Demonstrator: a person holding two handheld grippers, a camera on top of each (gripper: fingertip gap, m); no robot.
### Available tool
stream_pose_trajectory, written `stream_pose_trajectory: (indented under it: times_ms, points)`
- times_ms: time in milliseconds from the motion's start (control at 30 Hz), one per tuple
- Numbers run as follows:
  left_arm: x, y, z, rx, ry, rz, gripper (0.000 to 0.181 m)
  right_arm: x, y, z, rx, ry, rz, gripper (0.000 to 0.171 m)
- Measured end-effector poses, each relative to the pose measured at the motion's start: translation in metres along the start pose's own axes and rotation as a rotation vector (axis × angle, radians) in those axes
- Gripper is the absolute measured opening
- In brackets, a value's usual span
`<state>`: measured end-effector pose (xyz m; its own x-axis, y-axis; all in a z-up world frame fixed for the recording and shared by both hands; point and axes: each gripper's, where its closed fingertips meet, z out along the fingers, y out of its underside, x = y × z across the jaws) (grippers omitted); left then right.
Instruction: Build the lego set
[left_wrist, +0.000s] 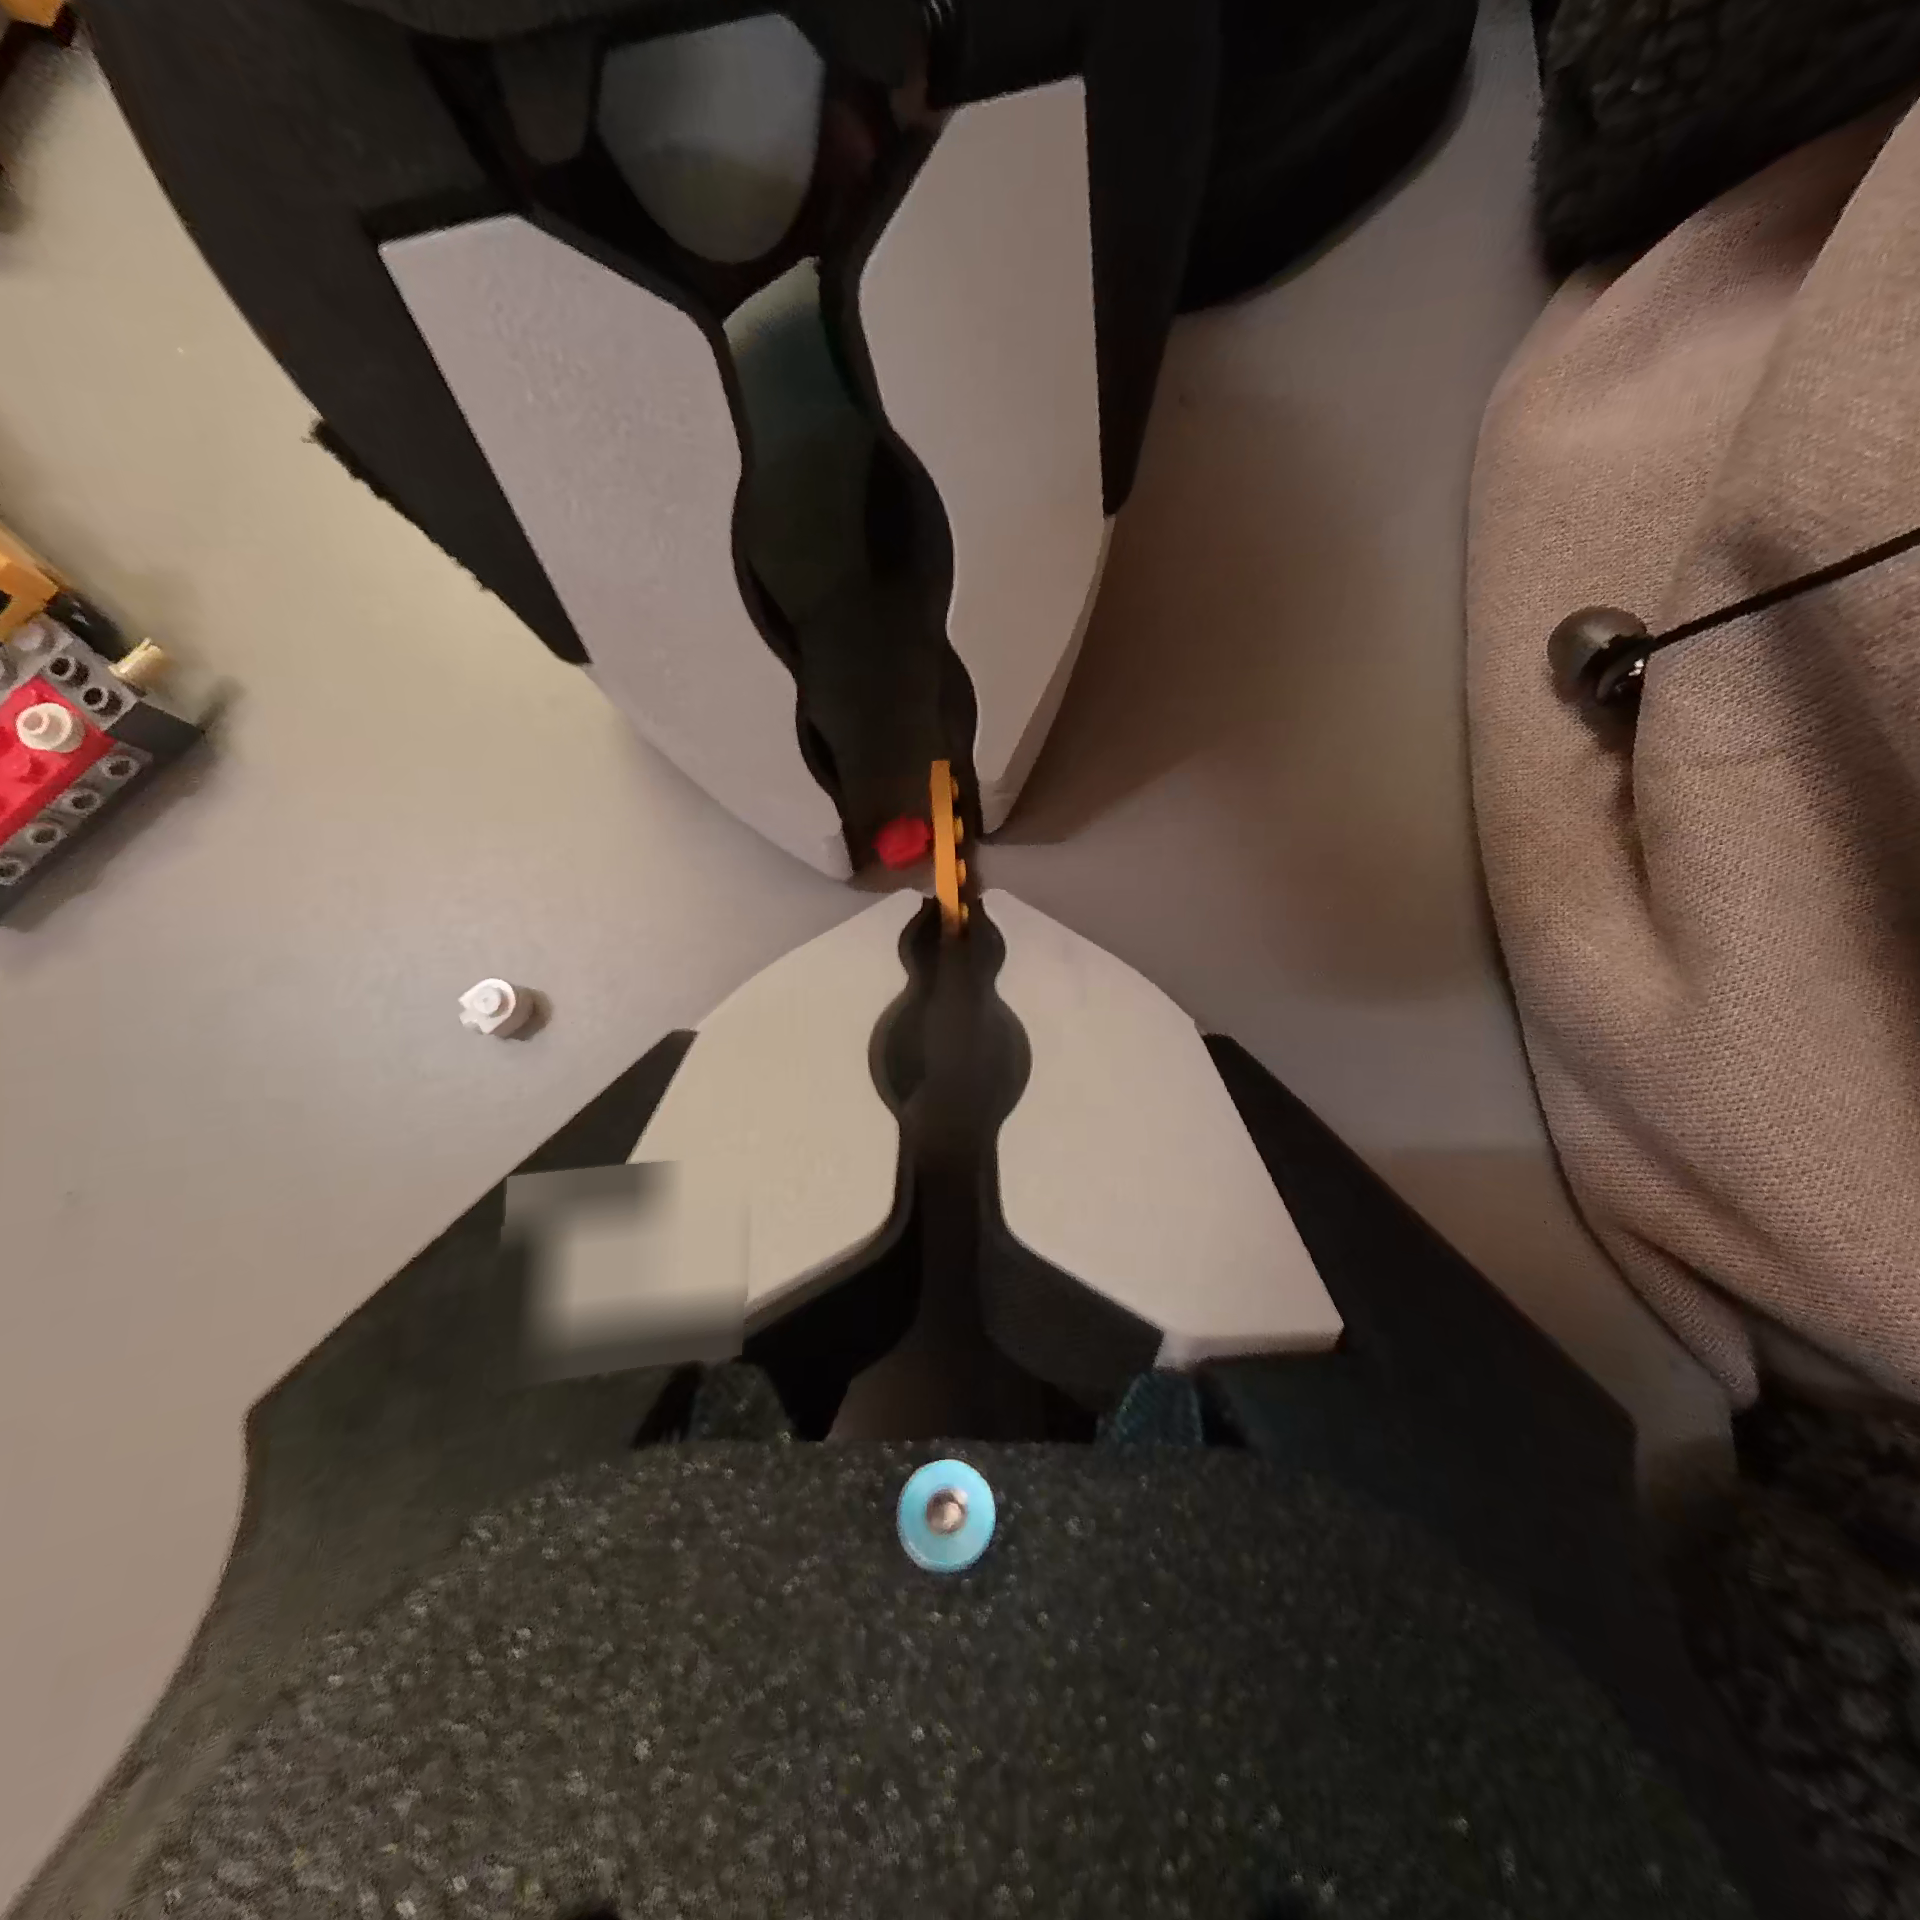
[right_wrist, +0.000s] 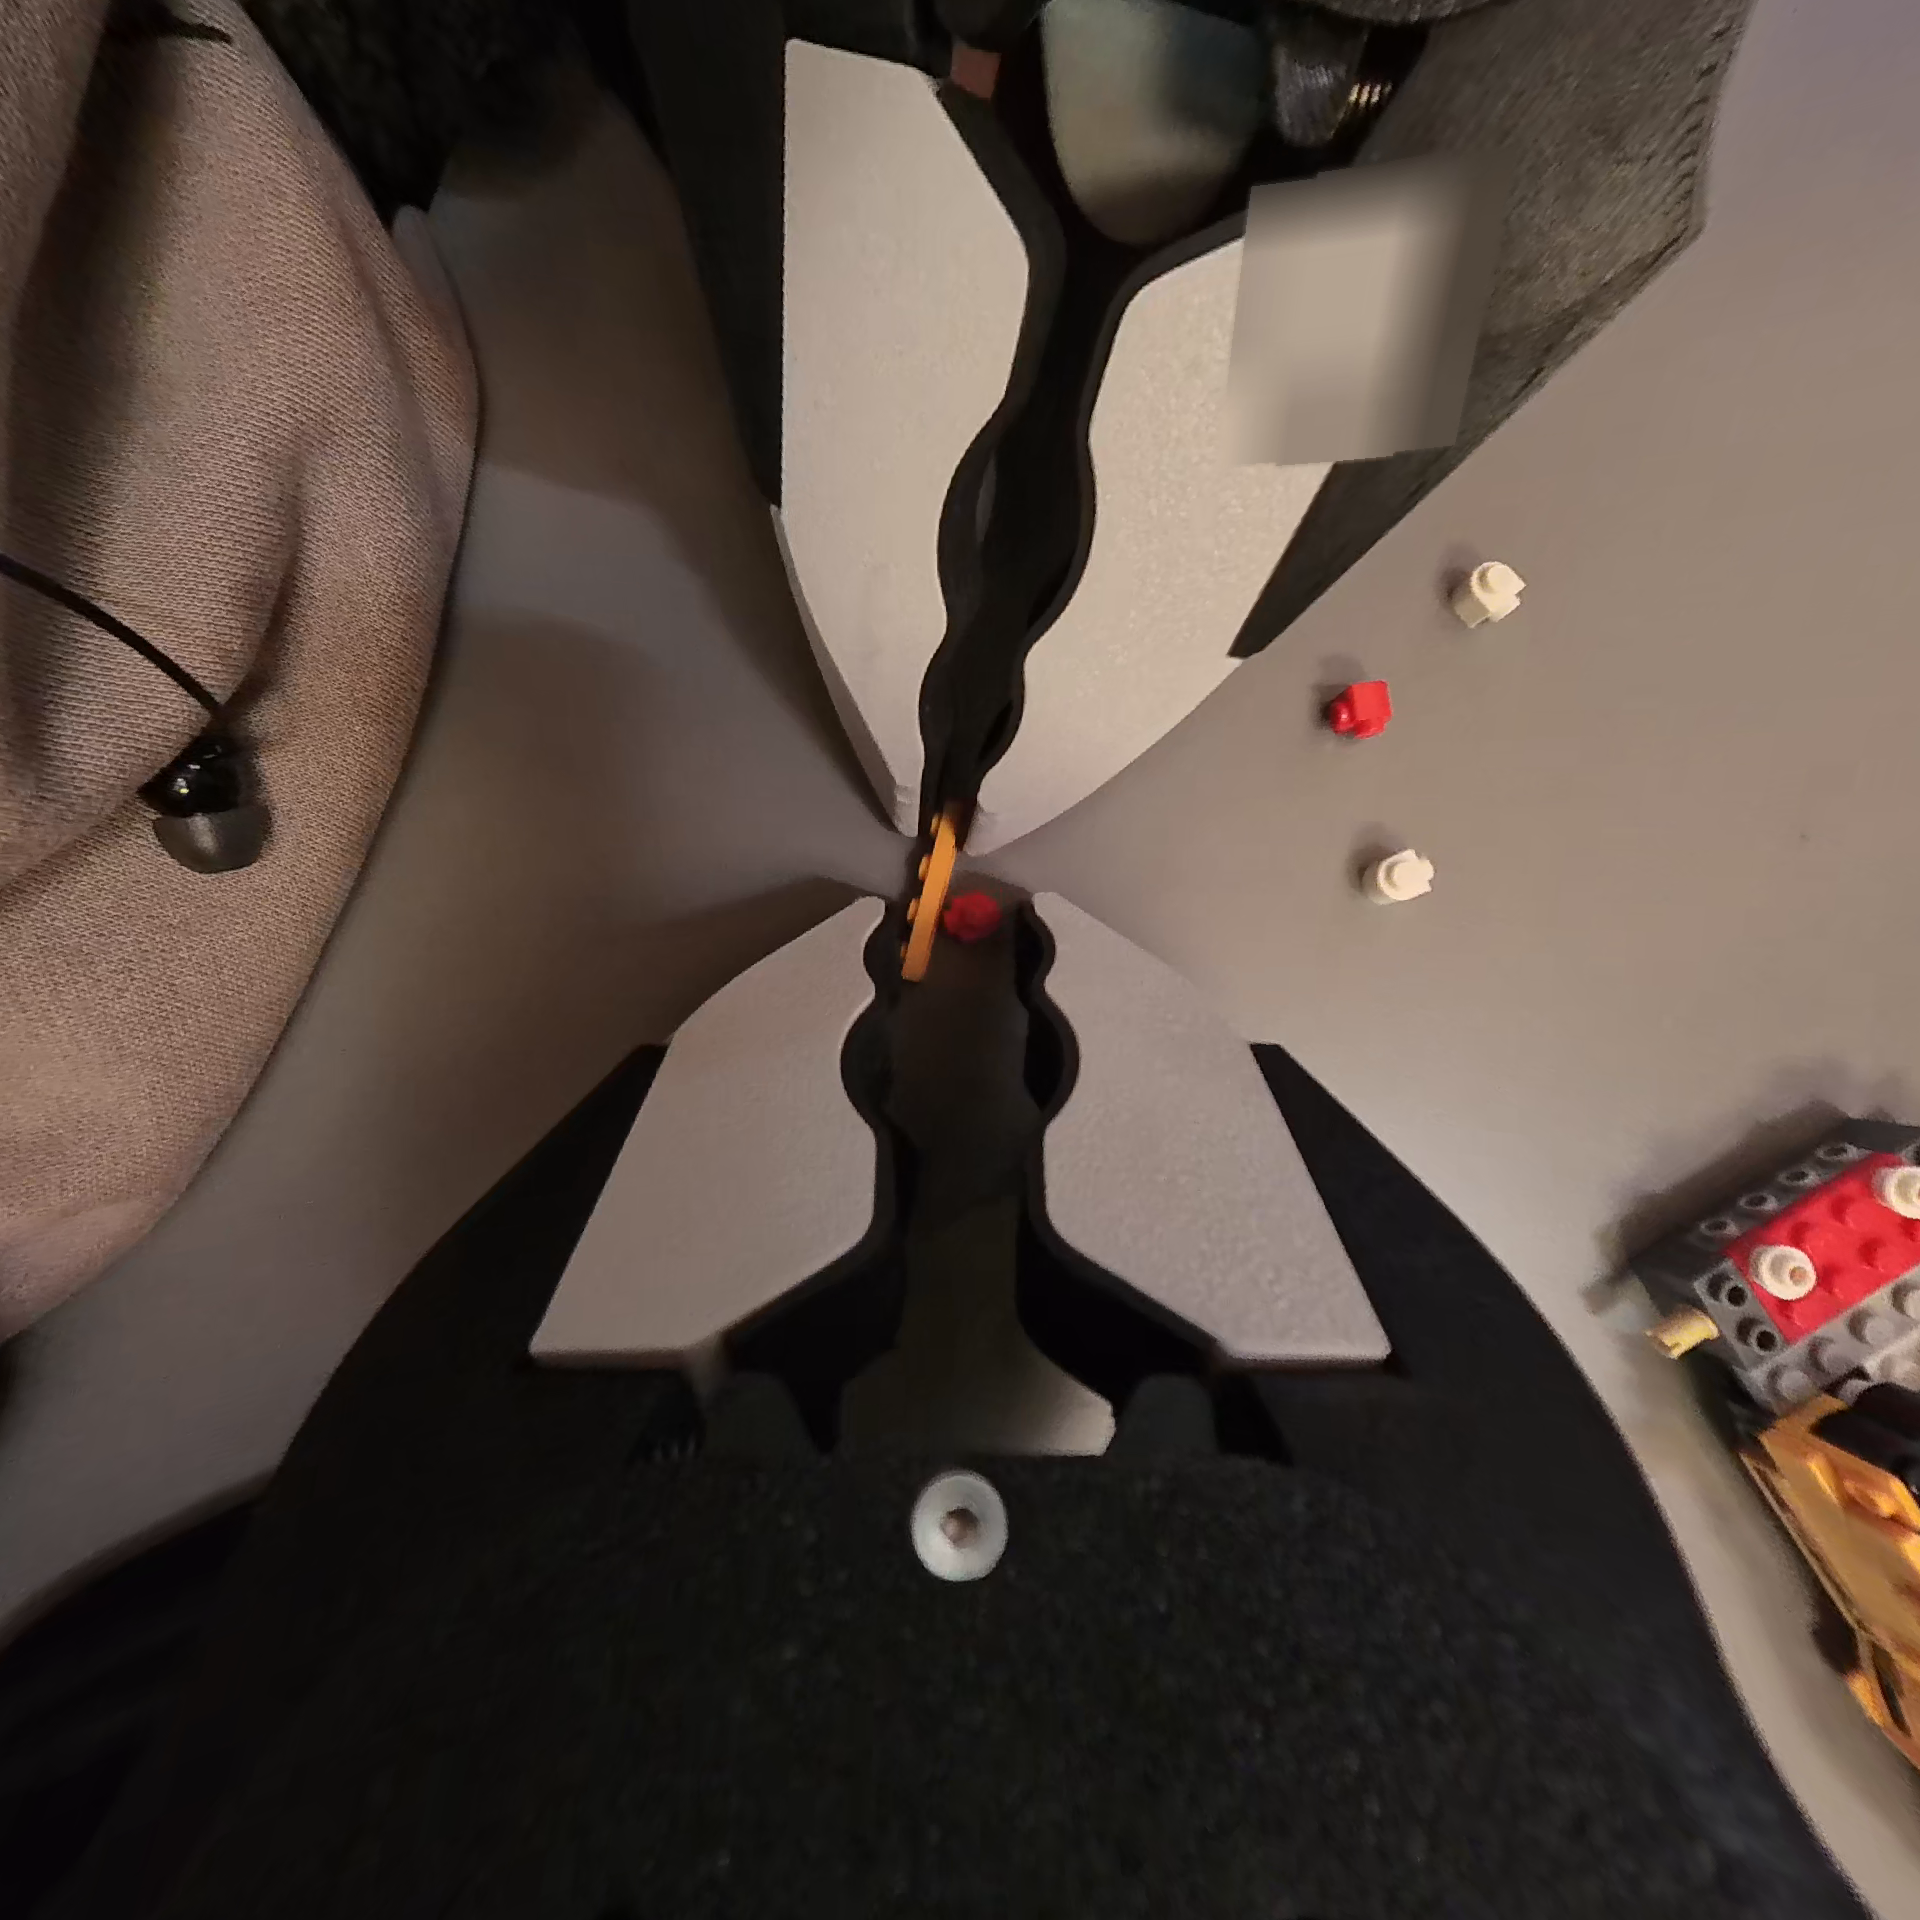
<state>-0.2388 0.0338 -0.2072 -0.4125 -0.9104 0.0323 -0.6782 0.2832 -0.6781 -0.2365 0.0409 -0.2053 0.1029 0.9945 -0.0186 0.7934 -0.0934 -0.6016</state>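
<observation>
Grey table (right_wrist: 1558, 935), grippers tip-to-tip mid-surface

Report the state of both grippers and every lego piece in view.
left gripper: shut on the thin orange studded plate, held edge-on.
right gripper: shut on the small red round stud, which sits against the plate.
loose red stud: lying free on the grey table.
two white round studs: loose on the table.
grey-and-red partial build: resting on the table, ungripped.
</observation>
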Motion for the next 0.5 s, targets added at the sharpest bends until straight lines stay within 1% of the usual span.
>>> stream_pose_trajectory:
  times_ms: [233,500]
  points:
    - [-0.0007,0.0001,0.0,-0.001,-0.006,-0.007,0.005,-0.001,-0.0004,0.0006,0.002,-0.008,0.011,0.018]
    - [-0.0007,0.0,0.0004,-0.004,-0.015,-0.011,0.005,-0.0013,0.0004,0.0026,0.003,0.031,0.064,0.015]
